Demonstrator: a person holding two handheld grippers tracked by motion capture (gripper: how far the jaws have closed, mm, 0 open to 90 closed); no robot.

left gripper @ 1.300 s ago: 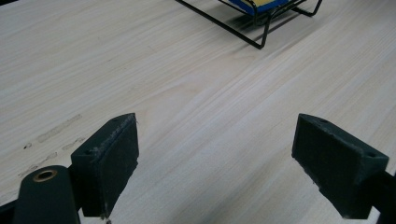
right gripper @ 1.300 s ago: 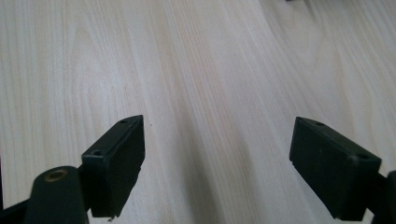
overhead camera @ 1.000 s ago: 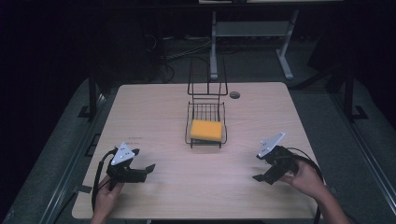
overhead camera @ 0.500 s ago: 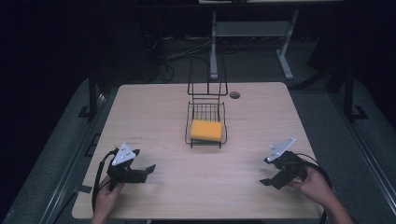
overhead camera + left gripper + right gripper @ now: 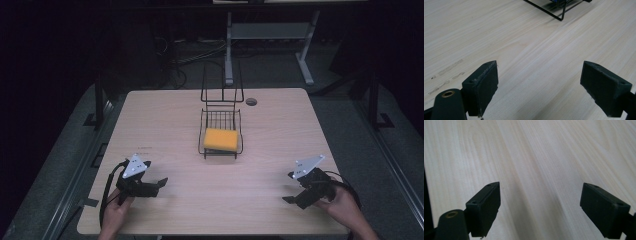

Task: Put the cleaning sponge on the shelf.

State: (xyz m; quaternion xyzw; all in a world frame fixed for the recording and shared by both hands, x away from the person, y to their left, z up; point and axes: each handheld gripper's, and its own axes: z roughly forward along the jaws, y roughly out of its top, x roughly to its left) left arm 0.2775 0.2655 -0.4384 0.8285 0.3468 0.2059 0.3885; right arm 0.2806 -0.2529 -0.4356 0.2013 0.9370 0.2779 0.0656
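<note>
The black rubber-faced fingers (image 5: 482,87) of the left gripper (image 5: 159,184) are seen spread wide apart in the left gripper view, with nothing but bare pale wood-grain tabletop (image 5: 531,65) between them. The fingers (image 5: 485,206) of the right gripper (image 5: 291,192) are likewise held well apart in the right gripper view, with only bare wood below them.

In the high view, the left gripper is found near the table's near edge at about 8 o'clock from the table's middle, gripped by the left hand (image 5: 114,216), its grey three-cornered plate uppermost and its jaws pointed toward 3 o'clock. The right gripper is found at about 4 o'clock from the middle, held by the right hand (image 5: 345,207), its jaws pointed toward about 8 o'clock.

A flat orange-yellow rectangular sponge (image 5: 221,139) is seen lying in the low tray of a black wire basket rack (image 5: 221,118) with a tall upright wire back. The rack stands just past the table's middle, toward 12 o'clock, well apart from both grippers. A corner of the rack's wire frame (image 5: 554,11) is seen at the top of the left gripper view, at about 1 o'clock from the jaws. A small dark round grommet hole (image 5: 251,101) is set in the tabletop just beside the rack, at about 2 o'clock from it.
</note>
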